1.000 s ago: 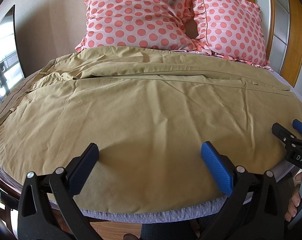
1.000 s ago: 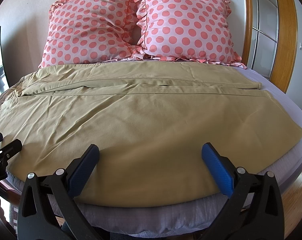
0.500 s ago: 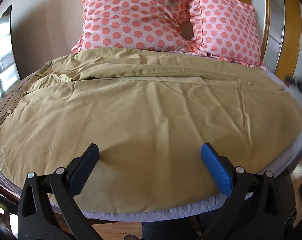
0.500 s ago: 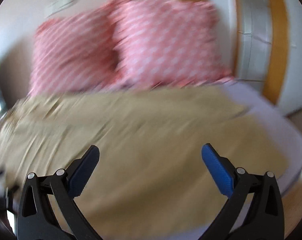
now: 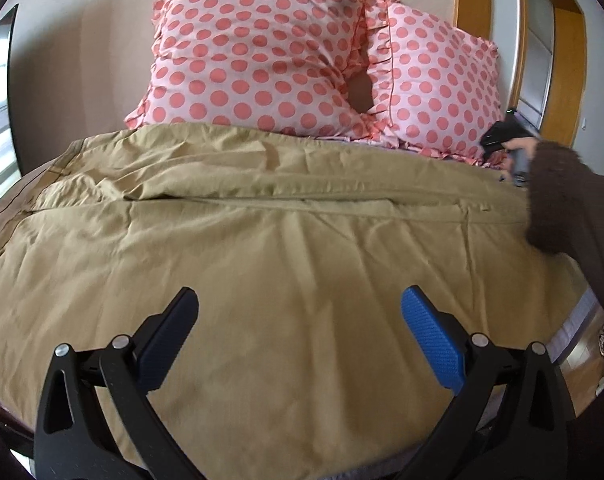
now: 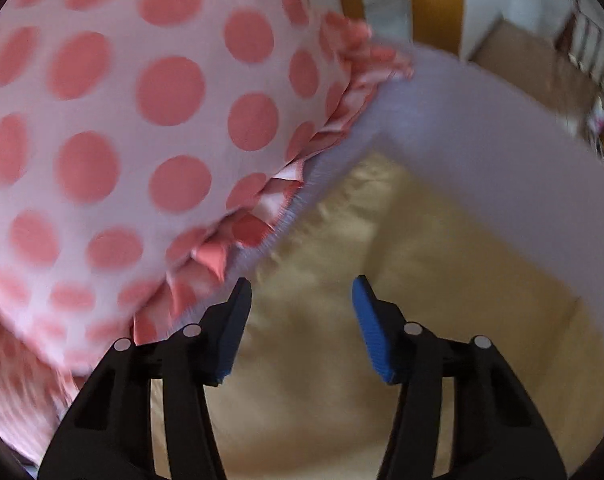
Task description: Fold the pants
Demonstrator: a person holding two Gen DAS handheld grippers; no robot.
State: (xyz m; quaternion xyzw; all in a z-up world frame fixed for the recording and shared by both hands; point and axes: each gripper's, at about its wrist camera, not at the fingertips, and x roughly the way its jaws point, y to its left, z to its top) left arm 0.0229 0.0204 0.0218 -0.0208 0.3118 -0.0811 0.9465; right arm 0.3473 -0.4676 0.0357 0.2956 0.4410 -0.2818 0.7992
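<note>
At six o'clock, the left gripper [image 5: 298,336] is being held released over the khaki pants [image 5: 262,264], which are being kept spread across the bed. Beyond, the right gripper [image 6: 302,312] is being presented unclenched at the far leg hem beside the dotted pillow [image 6: 122,120], probably for gripping.

Lavender-sheeted bed [image 6: 482,128] carries wide khaki cotton pants [image 5: 282,264] spread flat, with two pink polka-dot ruffled pillows [image 5: 254,60] propped along its head end.
</note>
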